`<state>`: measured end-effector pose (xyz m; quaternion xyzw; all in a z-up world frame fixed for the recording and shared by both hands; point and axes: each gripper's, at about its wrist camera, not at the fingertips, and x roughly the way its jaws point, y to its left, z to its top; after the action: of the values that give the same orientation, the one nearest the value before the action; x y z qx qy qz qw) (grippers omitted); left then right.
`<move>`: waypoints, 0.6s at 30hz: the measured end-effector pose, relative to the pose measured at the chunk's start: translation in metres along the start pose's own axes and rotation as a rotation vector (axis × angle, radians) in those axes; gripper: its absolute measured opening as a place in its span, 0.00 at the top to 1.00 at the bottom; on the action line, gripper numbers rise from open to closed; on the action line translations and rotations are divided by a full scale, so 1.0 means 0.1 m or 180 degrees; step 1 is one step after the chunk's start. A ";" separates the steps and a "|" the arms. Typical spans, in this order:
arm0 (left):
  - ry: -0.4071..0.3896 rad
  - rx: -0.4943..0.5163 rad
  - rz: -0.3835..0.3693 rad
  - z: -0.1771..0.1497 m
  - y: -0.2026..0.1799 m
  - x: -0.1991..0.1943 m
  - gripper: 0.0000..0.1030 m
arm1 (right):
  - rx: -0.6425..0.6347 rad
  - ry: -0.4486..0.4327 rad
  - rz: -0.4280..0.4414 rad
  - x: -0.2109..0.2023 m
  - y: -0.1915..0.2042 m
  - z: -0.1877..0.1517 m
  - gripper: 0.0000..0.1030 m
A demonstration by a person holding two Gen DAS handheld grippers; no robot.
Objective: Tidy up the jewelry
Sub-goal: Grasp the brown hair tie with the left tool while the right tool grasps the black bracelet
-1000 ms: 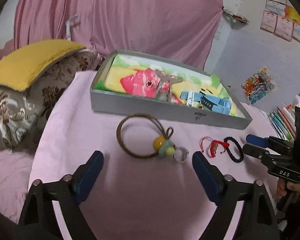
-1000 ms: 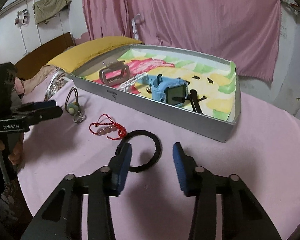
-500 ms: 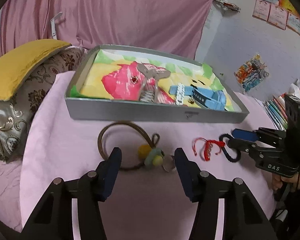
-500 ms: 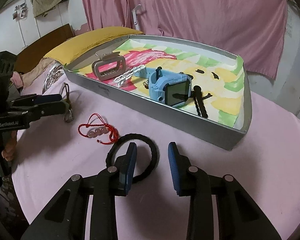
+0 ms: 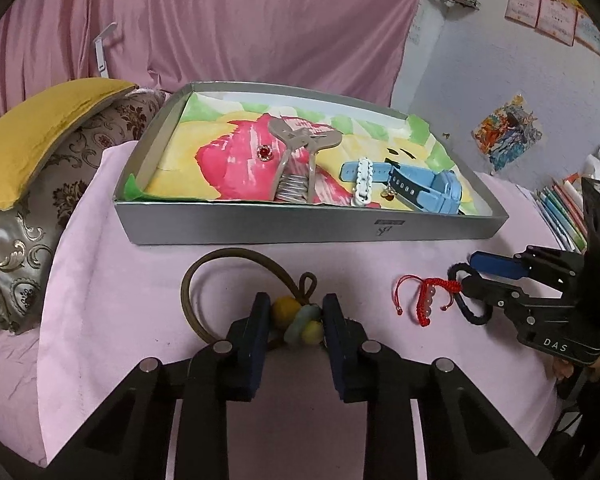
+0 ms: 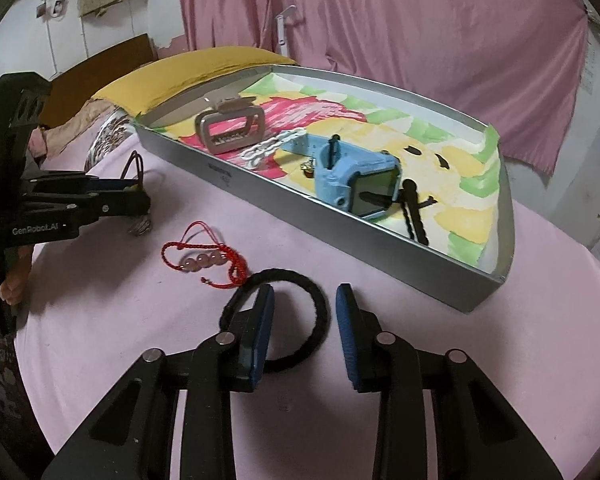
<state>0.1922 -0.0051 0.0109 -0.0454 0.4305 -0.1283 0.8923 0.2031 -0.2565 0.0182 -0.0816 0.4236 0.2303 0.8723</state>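
Both grippers have narrowed and come down since a second ago. Left gripper (image 5: 292, 316) now pinches the beads (image 5: 300, 318) of the brown cord loop (image 5: 220, 258) on the bench (image 5: 120, 280); whether it is fully clamped I cannot tell. Right gripper (image 6: 304, 320) hangs unclenched astride the rim of the black band (image 6: 320, 312), one finger inside the ring, not yet closed.

Both pieces look light and limp. Beads are the only firm hold on the loop, but round, so likely slippery; the cord will dangle. I'd take the band across its rim.

Red string bracelet (image 6: 204, 260) lies touching the band and may snag. Tray (image 5: 300, 228) wall stands between both pieces and the clip (image 5: 300, 156) and watch (image 5: 428, 188) inside.
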 end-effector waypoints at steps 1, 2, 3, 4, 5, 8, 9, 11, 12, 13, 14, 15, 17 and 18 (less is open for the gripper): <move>-0.0004 -0.0002 -0.0009 -0.01 0.01 -0.01 0.76 | -0.0019 -0.0002 0.0020 0.00 0.01 0.00 0.86; -0.0013 -0.0011 -0.0019 -0.01 0.01 -0.02 0.76 | -0.0041 -0.0003 0.0040 -0.01 0.03 0.00 0.89; -0.0040 -0.0030 -0.0037 -0.02 0.01 -0.04 0.76 | -0.0050 -0.0002 0.0052 -0.01 0.03 0.00 0.95; -0.0069 -0.0039 -0.0053 -0.03 0.02 -0.06 0.76 | -0.0041 -0.0003 0.0041 -0.02 0.04 -0.01 0.95; -0.0114 -0.0046 -0.0072 -0.04 0.03 -0.10 0.76 | -0.0026 -0.0006 0.0042 -0.04 0.04 -0.03 0.95; -0.0246 -0.0042 -0.0094 -0.09 0.03 -0.21 0.76 | 0.0017 -0.0112 0.0012 -0.15 0.06 -0.10 0.96; -0.0291 -0.0040 -0.0102 -0.10 0.03 -0.25 0.76 | 0.0009 -0.0169 -0.0016 -0.20 0.07 -0.11 0.96; -0.0378 -0.0029 -0.0116 -0.12 0.01 -0.30 0.76 | -0.0012 -0.0322 -0.0094 -0.31 0.10 -0.13 0.96; -0.0423 -0.0030 -0.0118 -0.12 0.00 -0.33 0.76 | -0.0022 -0.0416 -0.0131 -0.38 0.12 -0.13 0.96; -0.0492 -0.0035 -0.0130 -0.12 -0.01 -0.37 0.76 | -0.0020 -0.0504 -0.0149 -0.44 0.13 -0.12 0.96; -0.0565 -0.0042 -0.0152 -0.12 -0.03 -0.40 0.76 | -0.0012 -0.0592 -0.0154 -0.50 0.13 -0.11 0.96; -0.0647 -0.0047 -0.0168 -0.12 -0.05 -0.44 0.76 | -0.0004 -0.0705 -0.0157 -0.57 0.14 -0.09 0.96; -0.0786 -0.0037 -0.0180 -0.10 -0.09 -0.50 0.76 | 0.0002 -0.0903 -0.0134 -0.68 0.14 -0.04 0.95; -0.0880 -0.0028 -0.0180 -0.10 -0.12 -0.54 0.76 | 0.0022 -0.1008 -0.0116 -0.73 0.14 -0.01 0.95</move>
<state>0.1498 -0.0019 0.0476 -0.0787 0.3026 -0.1441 0.9389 0.1563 -0.2690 0.0749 -0.0489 0.2800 0.2230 0.9324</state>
